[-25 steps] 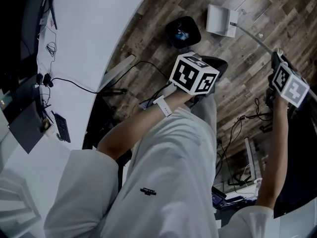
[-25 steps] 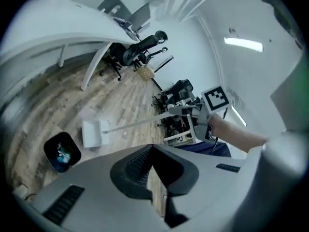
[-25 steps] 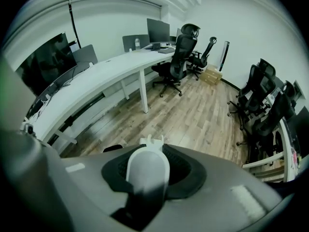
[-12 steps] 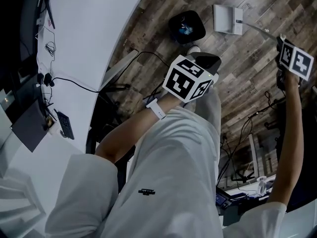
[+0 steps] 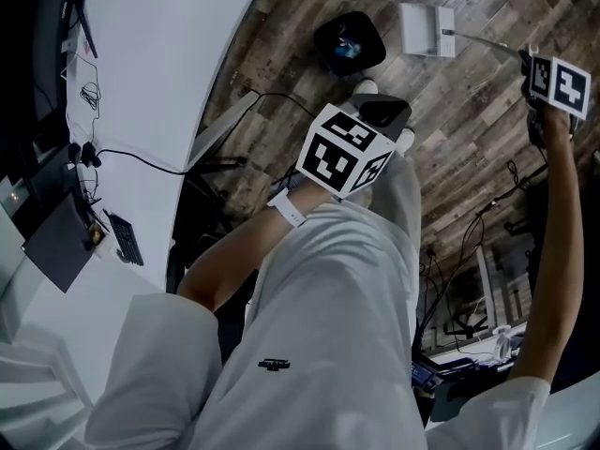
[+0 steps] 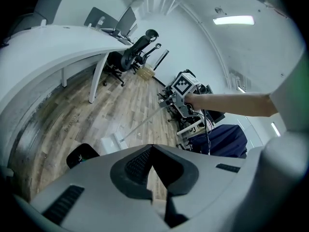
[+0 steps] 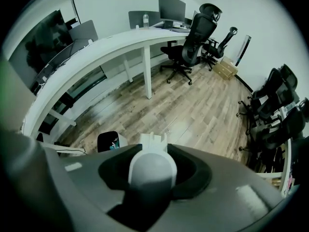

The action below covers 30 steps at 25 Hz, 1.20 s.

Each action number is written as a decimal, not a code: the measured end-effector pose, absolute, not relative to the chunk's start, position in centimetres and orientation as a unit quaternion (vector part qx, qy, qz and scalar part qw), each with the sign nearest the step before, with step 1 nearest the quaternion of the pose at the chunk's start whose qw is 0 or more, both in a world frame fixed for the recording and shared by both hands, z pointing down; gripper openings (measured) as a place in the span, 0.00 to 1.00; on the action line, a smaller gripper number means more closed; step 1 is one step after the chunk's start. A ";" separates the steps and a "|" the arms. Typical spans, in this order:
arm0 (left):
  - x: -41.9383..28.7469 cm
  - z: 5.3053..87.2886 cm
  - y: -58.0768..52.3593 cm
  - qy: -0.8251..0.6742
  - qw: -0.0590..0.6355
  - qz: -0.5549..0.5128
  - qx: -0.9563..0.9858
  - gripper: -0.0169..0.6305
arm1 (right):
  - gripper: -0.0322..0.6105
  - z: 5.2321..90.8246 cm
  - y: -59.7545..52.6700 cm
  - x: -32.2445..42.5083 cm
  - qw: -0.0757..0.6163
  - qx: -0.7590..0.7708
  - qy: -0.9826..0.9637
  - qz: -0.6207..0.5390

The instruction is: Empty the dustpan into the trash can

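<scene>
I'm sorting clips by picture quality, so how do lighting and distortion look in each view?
Head view: dim overall, only the white desk bright. Left gripper view: strong fisheye bending, ceiling light glaring. Right gripper view: fisheye with black rim, the close dustpan handle soft.

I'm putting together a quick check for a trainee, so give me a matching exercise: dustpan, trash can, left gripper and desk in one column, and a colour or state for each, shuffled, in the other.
Things:
1. dustpan
2. trash can
3. left gripper
4. desk

Descriptions:
A. jaws shut, nothing between them
B. white, on a long handle
C. wide, curved white top
D. black, standing on the wood floor

Pairs: 1-B, 2-D, 3-A, 4-C
</scene>
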<state>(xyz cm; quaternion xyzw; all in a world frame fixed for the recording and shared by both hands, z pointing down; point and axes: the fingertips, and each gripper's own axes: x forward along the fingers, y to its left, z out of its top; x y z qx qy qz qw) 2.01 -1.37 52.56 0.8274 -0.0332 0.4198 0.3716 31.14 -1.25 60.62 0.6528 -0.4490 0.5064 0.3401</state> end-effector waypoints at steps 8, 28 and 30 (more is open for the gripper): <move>2.0 51.4 -0.5 -0.027 0.357 0.418 0.835 0.04 | 0.46 60.5 1.0 30.9 0.340 0.660 -0.429 0.515; 0.8 45.2 0.3 -0.039 0.315 0.378 0.870 0.04 | 0.37 48.0 5.8 27.3 0.223 0.738 -0.481 0.418; 0.6 44.1 0.3 -0.041 0.310 0.371 0.874 0.04 | 0.32 46.8 6.8 26.8 0.205 0.749 -0.479 0.410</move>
